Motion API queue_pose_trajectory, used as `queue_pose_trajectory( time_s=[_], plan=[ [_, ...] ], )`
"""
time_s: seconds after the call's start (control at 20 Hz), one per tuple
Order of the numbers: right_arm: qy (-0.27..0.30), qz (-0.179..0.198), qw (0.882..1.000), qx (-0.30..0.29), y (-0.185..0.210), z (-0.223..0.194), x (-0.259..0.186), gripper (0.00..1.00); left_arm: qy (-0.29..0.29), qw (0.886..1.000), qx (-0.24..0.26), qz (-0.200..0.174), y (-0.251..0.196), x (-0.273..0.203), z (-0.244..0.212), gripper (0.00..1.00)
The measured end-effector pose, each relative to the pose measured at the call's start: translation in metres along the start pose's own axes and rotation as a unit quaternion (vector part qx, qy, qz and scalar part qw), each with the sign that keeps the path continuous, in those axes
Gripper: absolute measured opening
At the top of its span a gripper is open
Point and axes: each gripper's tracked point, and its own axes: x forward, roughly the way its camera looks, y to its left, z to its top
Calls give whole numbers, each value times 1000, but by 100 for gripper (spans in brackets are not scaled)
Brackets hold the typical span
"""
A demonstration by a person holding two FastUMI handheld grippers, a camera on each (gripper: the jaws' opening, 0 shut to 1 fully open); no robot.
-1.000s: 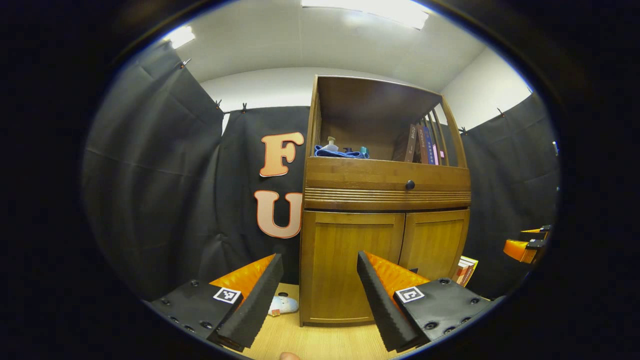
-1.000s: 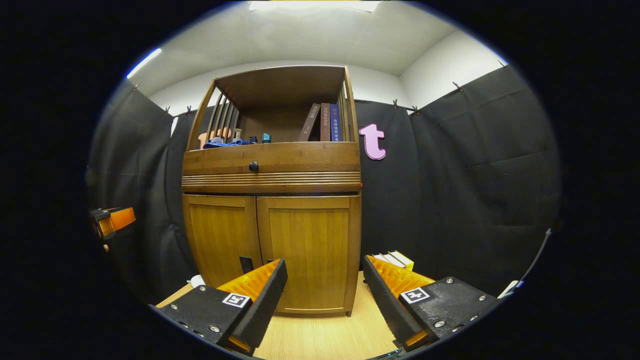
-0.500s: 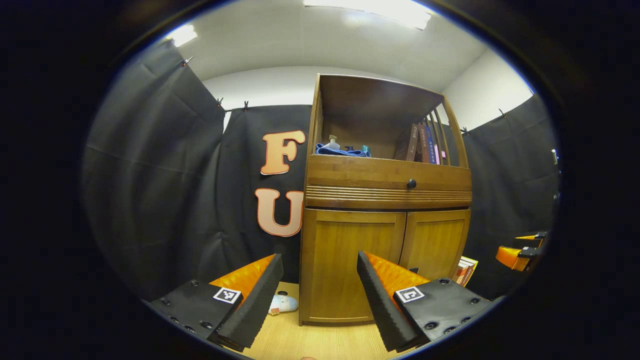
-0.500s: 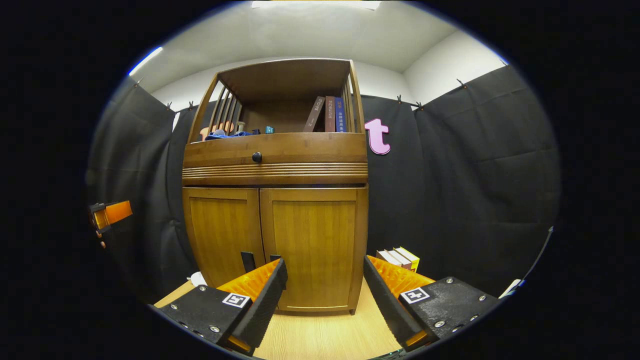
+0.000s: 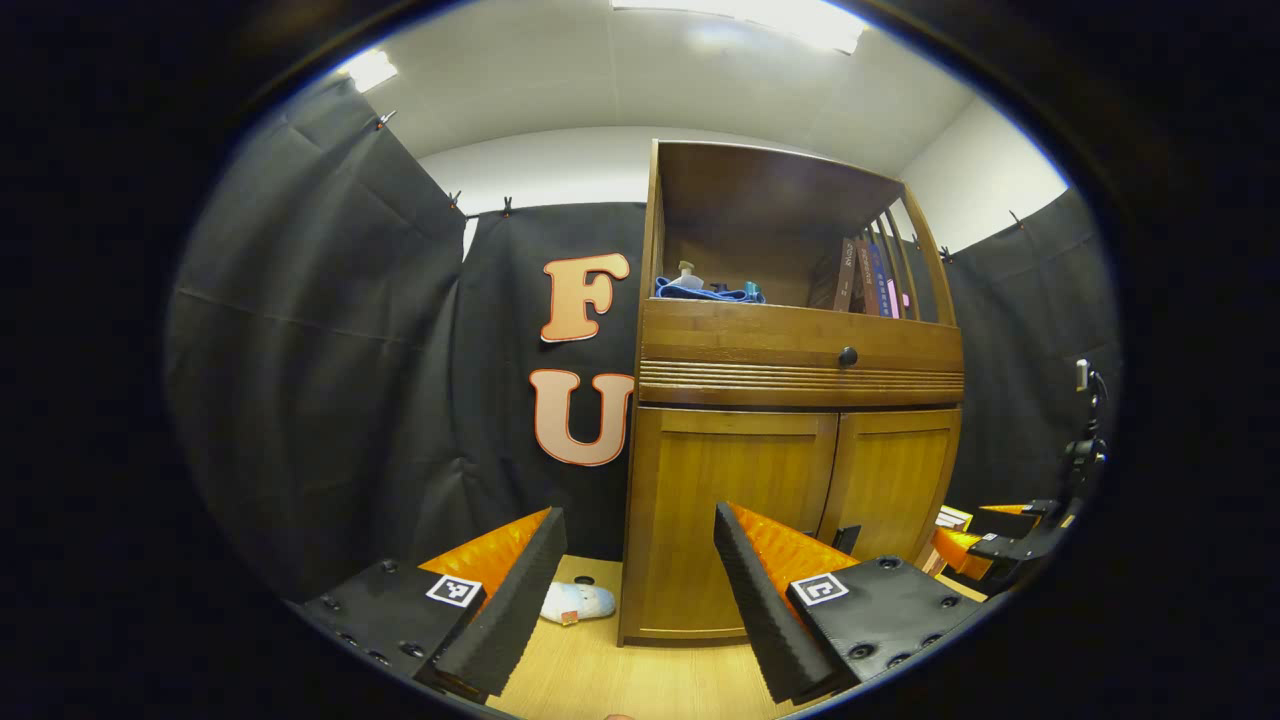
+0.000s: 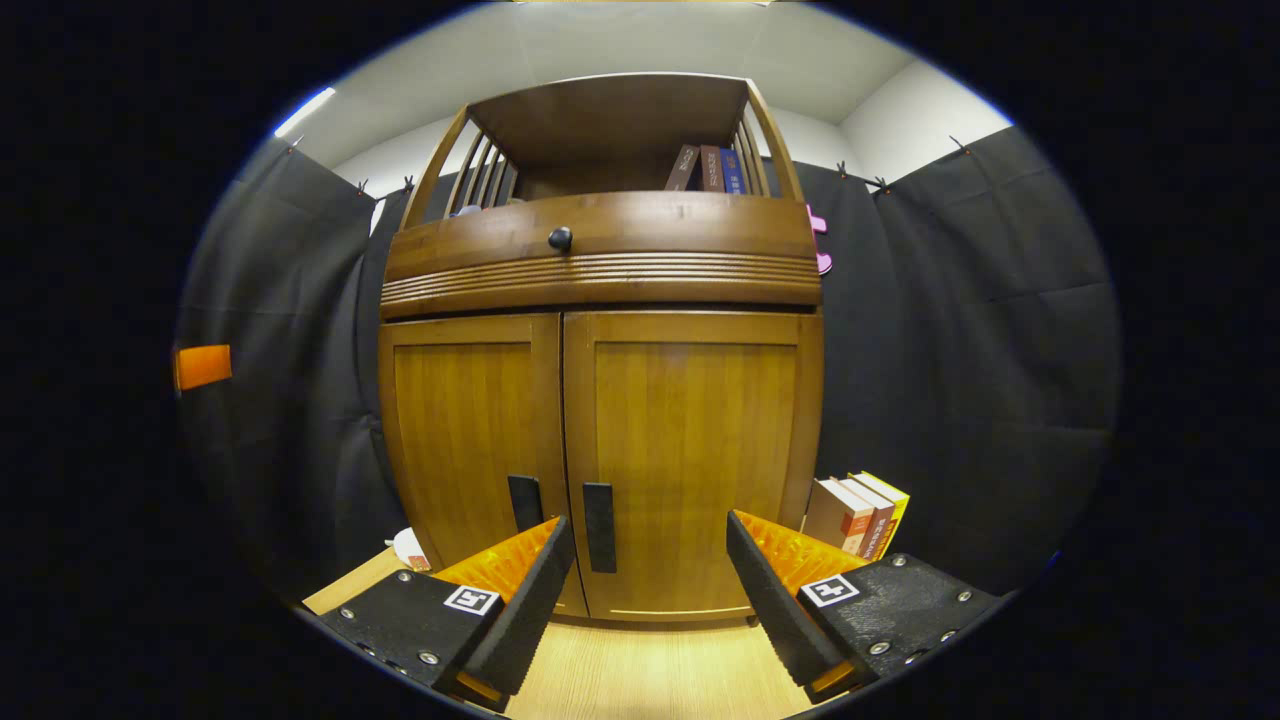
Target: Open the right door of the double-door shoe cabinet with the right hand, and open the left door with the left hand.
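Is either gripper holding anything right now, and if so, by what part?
Nothing is held. The right gripper is open in front of the right door, short of its handle. The left gripper is open too, away from the left door.

- A staged recording booth, dressed like a corner of a home rather than a lived-in room.
- Black cloth point(image 5: 330, 380) hangs as walls on every side, clipped up along its top edge, with white room wall point(image 5: 540, 180) and ceiling lights point(image 5: 760, 18) above it.
- One wooden shoe cabinet point(image 6: 600, 400) stands alone on a pale wood floor point(image 6: 650, 670).
- Household props: books point(image 6: 710, 168) and a folded blue cloth point(image 5: 700, 292) on its open shelf, more books point(image 6: 858, 512) on the floor beside it.
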Motion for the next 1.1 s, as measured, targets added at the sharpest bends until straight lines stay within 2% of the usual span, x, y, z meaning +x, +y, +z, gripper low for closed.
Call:
queue_pose_trajectory(
  time_s=[0.15,0.35,0.55,0.65,0.7,0.75,0.8,0.95,1.0,1.1],
  plan=[
    [7,6,1000,-4,13,-15,26,94,2,1000,3,15,15,-2,-3,96],
    [27,15,999,10,24,-40,59,94,5,999,9,35,35,-6,-7,94],
    [43,5,999,8,28,-58,95,94,7,998,9,57,54,-5,-9,94],
    [50,17,999,15,36,-66,109,94,9,998,8,66,62,-5,-10,94],
    [53,22,998,21,40,-72,116,100,11,997,9,71,65,-4,-12,94],
    [56,21,998,24,43,-76,124,85,15,997,10,75,67,-4,-15,96],
    [58,20,998,27,43,-79,131,88,19,997,11,77,66,-4,-17,96],
    [66,15,997,27,44,-88,150,81,22,996,12,85,73,-1,-22,94],
    [67,11,997,23,43,-91,156,78,23,996,13,89,77,1,-25,99],
    [69,8,997,17,42,-95,165,74,26,995,12,96,87,1,-27,99]
  ],
)
